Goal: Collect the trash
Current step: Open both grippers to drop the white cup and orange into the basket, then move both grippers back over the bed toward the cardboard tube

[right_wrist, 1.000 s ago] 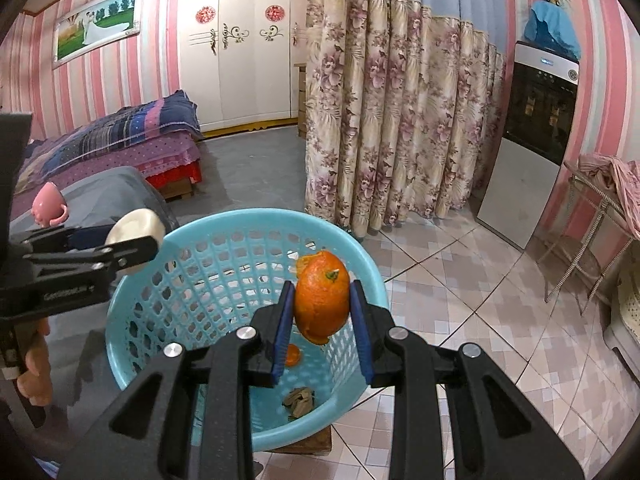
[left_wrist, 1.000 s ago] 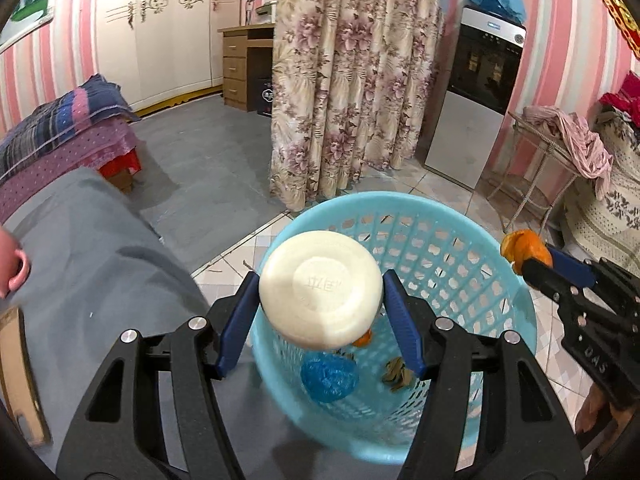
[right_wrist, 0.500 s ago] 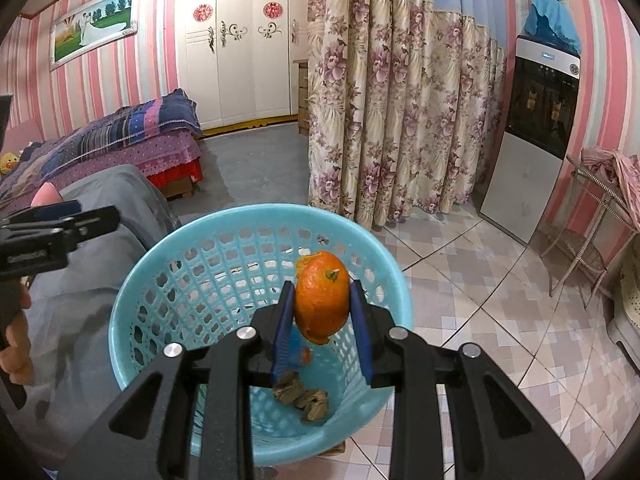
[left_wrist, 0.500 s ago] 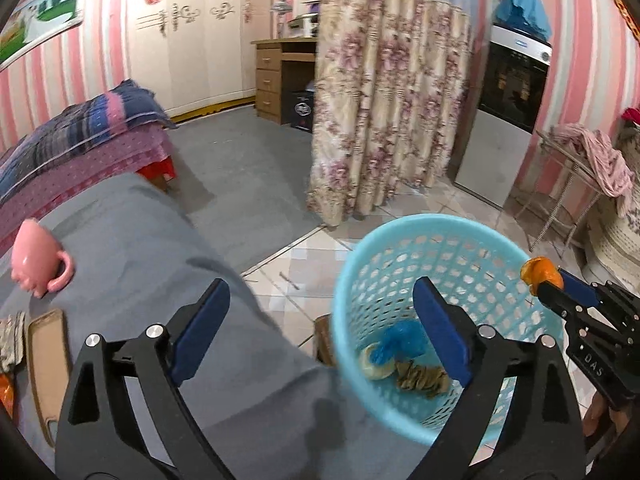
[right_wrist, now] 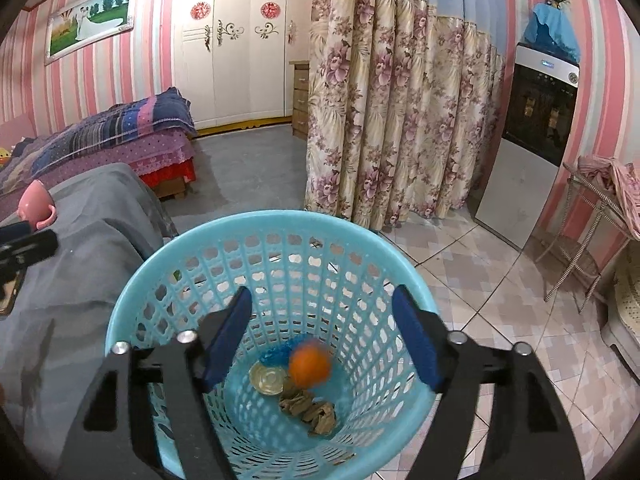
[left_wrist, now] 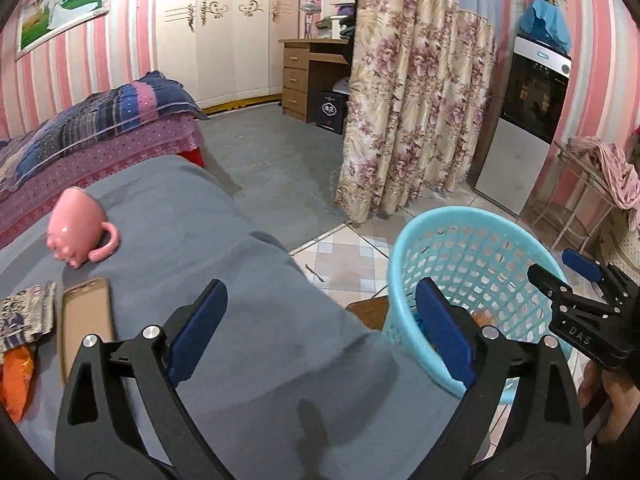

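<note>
- Striped pink walls, a floral curtain and tiled floor frame your workspace; the grey-covered tabletop fills the left of both views, its cloth hanging over the edge nearest the basket.
- Your blue basket stands on the floor just beside that edge, probably so trash can go straight across from cloth to bin.
- Your right gripper hangs over the basket mouth, jaws spread and holding nothing; there is free room above the rim to lift straight out.
- Your left gripper is also spread and empty, poised above the tabletop edge, with bare cloth ahead of it.
- Along the tabletop's left edge lie a flat brown case, a patterned wrapper and an orange wrapper, likely your next pieces of trash.
- Your pink mug sits farther back, apart from them.
- Inside the basket, the orange appears blurred, beside a round lid, blue scrap and crumpled brown paper.
</note>
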### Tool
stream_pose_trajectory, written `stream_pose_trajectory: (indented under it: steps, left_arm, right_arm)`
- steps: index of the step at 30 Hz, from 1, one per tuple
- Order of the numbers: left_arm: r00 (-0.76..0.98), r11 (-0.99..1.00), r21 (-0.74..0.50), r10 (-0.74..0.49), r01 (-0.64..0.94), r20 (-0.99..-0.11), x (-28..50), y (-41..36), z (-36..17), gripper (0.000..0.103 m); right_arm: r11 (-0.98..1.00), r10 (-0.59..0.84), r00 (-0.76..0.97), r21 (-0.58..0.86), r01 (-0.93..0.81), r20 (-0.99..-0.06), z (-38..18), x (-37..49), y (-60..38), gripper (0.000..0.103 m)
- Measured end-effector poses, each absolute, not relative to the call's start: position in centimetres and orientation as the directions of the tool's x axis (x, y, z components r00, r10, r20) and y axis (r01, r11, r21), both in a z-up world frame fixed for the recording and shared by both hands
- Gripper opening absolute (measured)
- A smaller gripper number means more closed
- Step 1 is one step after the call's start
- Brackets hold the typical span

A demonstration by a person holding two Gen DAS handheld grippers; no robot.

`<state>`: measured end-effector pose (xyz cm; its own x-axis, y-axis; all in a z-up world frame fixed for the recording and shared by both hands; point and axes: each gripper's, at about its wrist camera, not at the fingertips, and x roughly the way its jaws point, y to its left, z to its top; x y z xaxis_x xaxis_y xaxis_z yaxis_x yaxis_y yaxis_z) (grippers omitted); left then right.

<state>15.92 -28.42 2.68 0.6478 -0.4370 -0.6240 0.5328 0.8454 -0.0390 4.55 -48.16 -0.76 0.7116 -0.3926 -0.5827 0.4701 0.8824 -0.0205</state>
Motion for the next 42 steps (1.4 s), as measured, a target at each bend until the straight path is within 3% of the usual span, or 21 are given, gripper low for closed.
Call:
stream_pose_trajectory:
  steps: [2,5,9,28,42]
  left_arm:
    - [0.660,0.854,-0.039,-0.430,0.519,-0.616,15.7,-27.1,3.0,0.094]
    - [0.678,0.869,-0.036,-0.411,0.494,-0.609,15.7,-25.2,3.7,0.094]
    - [0.702,0.895,-0.046,-0.379,0.444,-0.603,15.9,-21.9,4.8,0.094]
    - [0.816,0.990,0.007,-0.110,0.138,-0.568,15.4,-3.0,7.2,0.097]
    - [0.778,0.999,-0.026,0.021,-0.048,-0.628,16.6,8.4,3.7,0.097]
  right_arm:
    - [0.883,-0.394,0.707,-0.028,0.469,-0.587,-0.7,4.8,-48.0,0.075]
    - [0.879,-0.411,0.711,-0.043,0.474,-0.571,-0.3,4.7,-47.2,0.087]
    - [0.881,-0.416,0.722,-0.046,0.472,-0.553,0.5,4.7,-46.0,0.093]
    - [0.982,-0.168,0.839,-0.014,0.188,-0.518,4.6,10.9,-30.3,0.093]
    - [1.000,-0.029,0.845,-0.008,0.029,-0.534,4.6,16.0,-20.3,0.093]
